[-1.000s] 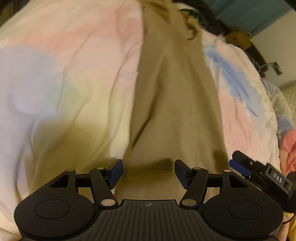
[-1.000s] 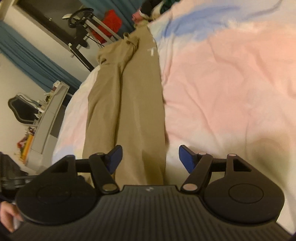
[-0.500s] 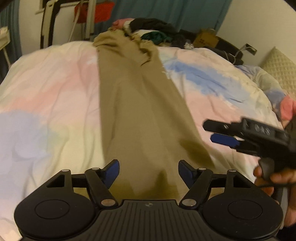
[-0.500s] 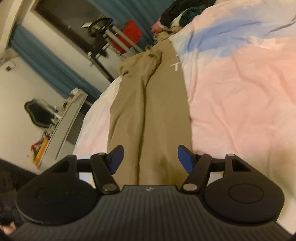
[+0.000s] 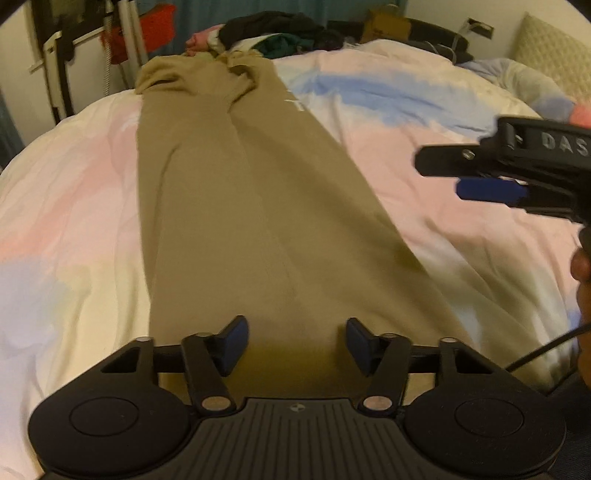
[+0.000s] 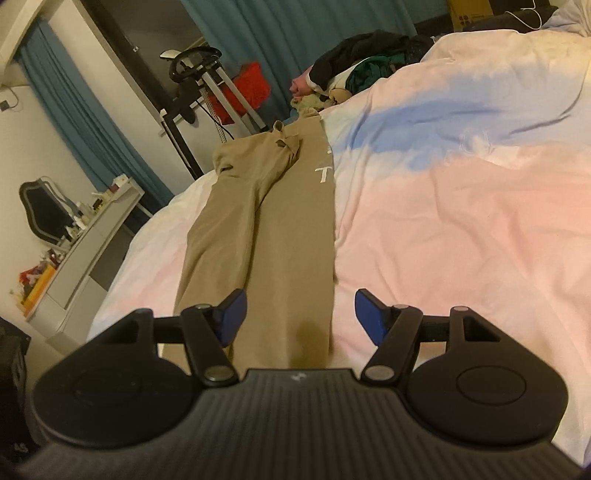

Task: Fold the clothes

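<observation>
Left gripper (image 5: 295,345) hangs low over the near end of the tan trousers (image 5: 236,206), its blue pads apart and closing, with only the cloth's flat surface showing below the gap and nothing pinched yet. Straight ahead of it the trousers run away in one long strip, legs laid together, their long axis in line with the way the fingers point, ending in a bunched waist at the far edge of the bed. On either side of the strip lies the pastel duvet (image 5: 74,206), pink and pale yellow to the gripper's left, pink and blue to its right.

Right gripper (image 6: 297,314) sits just beside the left, over the same near end but toward the strip's right-hand edge; its jaws stand apart and empty, with that edge passing between the pads below. In the left wrist view it (image 5: 491,188) juts in from the right, above the duvet, with part of a hand (image 5: 581,266) behind it.

Both tools are thus at one short end, side by side across the width, so the likely fold carries this end forward along the axis toward the waist. The left is the nearer to the cloth's middle, the right to its edge. Beyond the waist sits a pile of dark clothes (image 5: 280,33).
</observation>
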